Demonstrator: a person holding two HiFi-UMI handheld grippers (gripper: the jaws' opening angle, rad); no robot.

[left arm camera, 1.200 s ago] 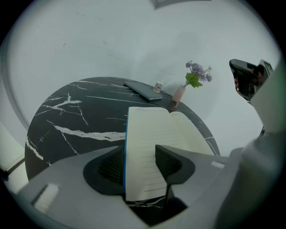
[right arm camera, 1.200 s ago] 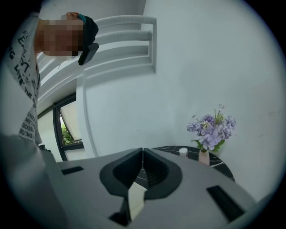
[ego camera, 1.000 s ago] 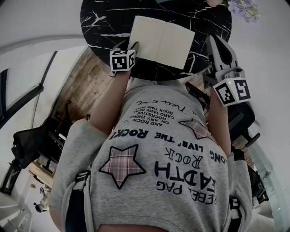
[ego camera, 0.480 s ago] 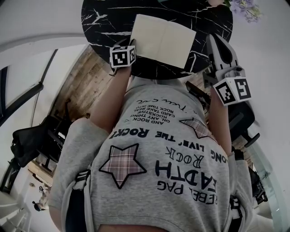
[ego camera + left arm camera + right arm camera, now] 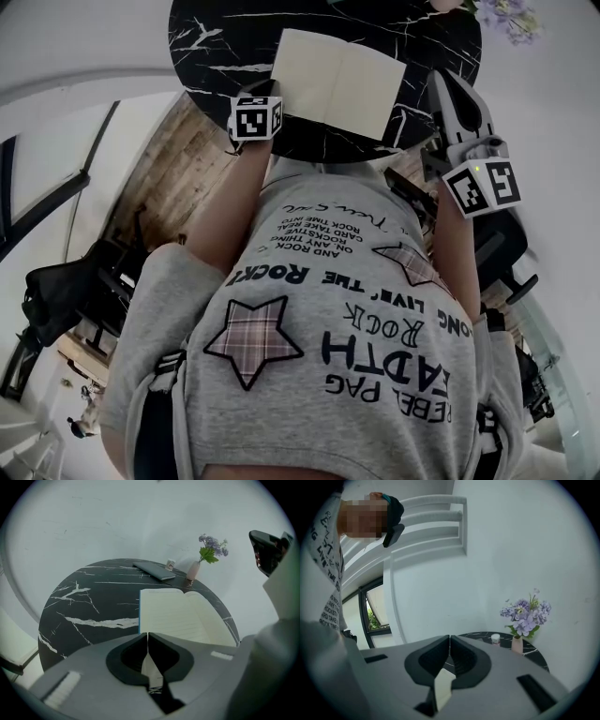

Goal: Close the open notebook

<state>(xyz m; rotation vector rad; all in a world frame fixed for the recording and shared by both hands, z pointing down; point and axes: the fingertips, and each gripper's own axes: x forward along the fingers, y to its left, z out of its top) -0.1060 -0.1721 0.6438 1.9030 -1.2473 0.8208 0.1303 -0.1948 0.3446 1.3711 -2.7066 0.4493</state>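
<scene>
The notebook lies open and flat on my side of the desk. Its cream, faintly lined pages are matte, and a thin blue cover edge shows along its left side. The open spread is wider than it is deep, with the spine fold running straight away from me. The desk is a round, glossy black slab veined in white. My left tongs have just been closing, and their dark tips now meet at the notebook's near left edge. I cannot tell whether a leaf is caught between them. My right tongs are pressed together on nothing, held off the desk's right rim. At the far edge stand a flat grey slab, a small white jar and a pale pink vase of purple flowers.
</scene>
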